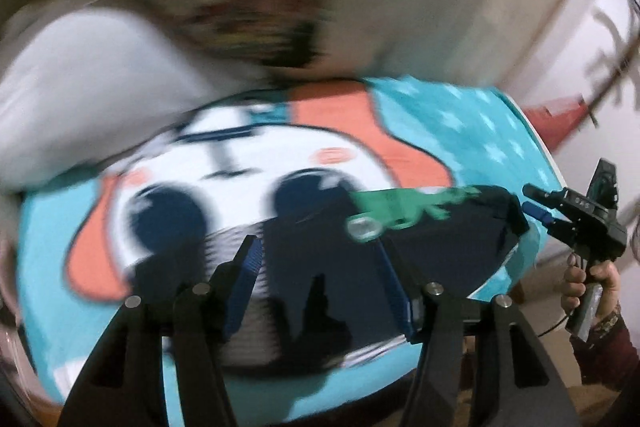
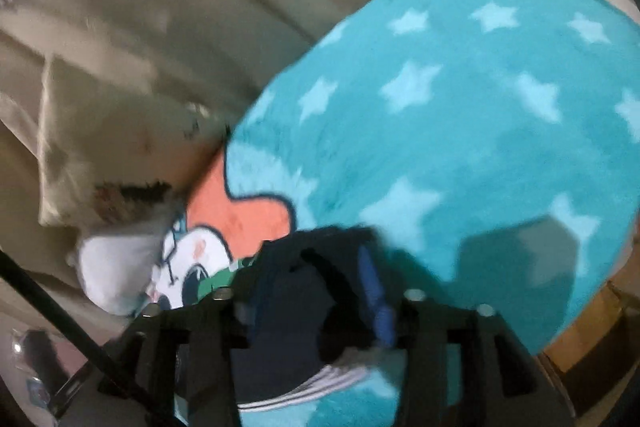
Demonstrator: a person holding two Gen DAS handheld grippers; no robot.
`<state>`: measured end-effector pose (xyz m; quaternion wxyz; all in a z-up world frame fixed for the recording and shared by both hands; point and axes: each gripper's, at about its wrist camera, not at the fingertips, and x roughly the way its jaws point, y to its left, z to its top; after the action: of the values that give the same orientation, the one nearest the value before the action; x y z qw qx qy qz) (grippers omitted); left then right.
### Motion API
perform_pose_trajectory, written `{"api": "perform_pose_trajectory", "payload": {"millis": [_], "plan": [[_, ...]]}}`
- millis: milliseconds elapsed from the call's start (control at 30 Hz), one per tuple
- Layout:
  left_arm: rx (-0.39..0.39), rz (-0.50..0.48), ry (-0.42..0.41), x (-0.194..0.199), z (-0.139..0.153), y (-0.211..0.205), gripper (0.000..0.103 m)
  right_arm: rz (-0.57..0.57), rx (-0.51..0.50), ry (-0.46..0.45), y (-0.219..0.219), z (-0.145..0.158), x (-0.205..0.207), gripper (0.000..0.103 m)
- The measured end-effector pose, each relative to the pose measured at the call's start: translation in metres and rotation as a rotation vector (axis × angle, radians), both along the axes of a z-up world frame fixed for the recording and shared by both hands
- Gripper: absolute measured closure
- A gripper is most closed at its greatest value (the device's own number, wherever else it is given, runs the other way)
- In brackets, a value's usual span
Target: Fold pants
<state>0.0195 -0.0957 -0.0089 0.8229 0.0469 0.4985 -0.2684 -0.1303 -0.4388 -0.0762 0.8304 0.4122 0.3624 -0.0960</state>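
Dark navy pants (image 1: 332,267) with green dinosaur print lie bunched at the near edge of the teal star-patterned fleece blanket (image 2: 460,107) on the bed. Fold looks just laid; next you regrasp an edge. Your left gripper (image 1: 318,279) and right gripper (image 2: 312,291) tilt down, fingers parted, cloth between, unpinched.

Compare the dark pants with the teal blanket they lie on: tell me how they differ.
The pants are dark navy with a green figure and white side stripes; the blanket is teal with pale stars and a cartoon face. The pants cover a small patch; the blanket spreads wide beneath them. Both are soft fabric.
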Motion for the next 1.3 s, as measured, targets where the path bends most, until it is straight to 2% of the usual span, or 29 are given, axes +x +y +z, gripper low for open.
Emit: {"api": "perform_pose_trajectory", "payload": {"millis": [100, 300, 400, 500, 667, 800, 867, 900, 933, 967, 1100, 1300], "plan": [[0.002, -0.133, 0.019, 0.009, -0.005, -0.068, 0.046, 0.010, -0.012, 0.010, -0.011, -0.002, -0.017, 0.047], [0.007, -0.387, 0.116, 0.021, -0.030, -0.204, 0.046, 0.183, -0.038, 0.053, 0.003, -0.026, -0.022, 0.047], [0.027, -0.478, 0.189, 0.021, -0.049, -0.250, 0.046, 0.245, -0.033, 0.046, 0.007, -0.031, -0.017, 0.047], [0.080, -0.532, 0.222, 0.018, -0.070, -0.276, 0.046, 0.277, -0.010, 0.044, 0.007, -0.040, -0.012, 0.046], [0.156, -0.566, 0.289, 0.020, -0.104, -0.294, 0.046, 0.304, -0.014, 0.039, 0.012, -0.049, 0.000, 0.046], [0.139, -0.583, 0.336, 0.022, -0.110, -0.295, 0.046, 0.300, -0.023, 0.027, 0.016, -0.049, 0.010, 0.046], [0.117, -0.595, 0.369, 0.024, -0.111, -0.293, 0.066, 0.302, -0.044, 0.028, 0.019, -0.047, 0.012, 0.048], [0.095, -0.605, 0.398, 0.025, -0.111, -0.293, 0.088, 0.301, -0.054, 0.032, 0.021, -0.047, 0.013, 0.051], [0.087, -0.609, 0.404, 0.026, -0.111, -0.292, 0.089, 0.304, -0.054, 0.042, 0.022, -0.047, 0.015, 0.067], [0.086, -0.613, 0.389, 0.024, -0.108, -0.291, 0.090, 0.307, -0.041, 0.051, 0.023, -0.049, 0.017, 0.076], [0.046, -0.603, 0.357, 0.022, -0.095, -0.281, 0.091, 0.292, -0.031, 0.045, 0.025, -0.043, 0.018, 0.079], [-0.059, -0.540, 0.306, 0.027, -0.063, -0.245, 0.091, 0.310, -0.110, 0.024, 0.051, -0.008, 0.026, 0.080]]}}
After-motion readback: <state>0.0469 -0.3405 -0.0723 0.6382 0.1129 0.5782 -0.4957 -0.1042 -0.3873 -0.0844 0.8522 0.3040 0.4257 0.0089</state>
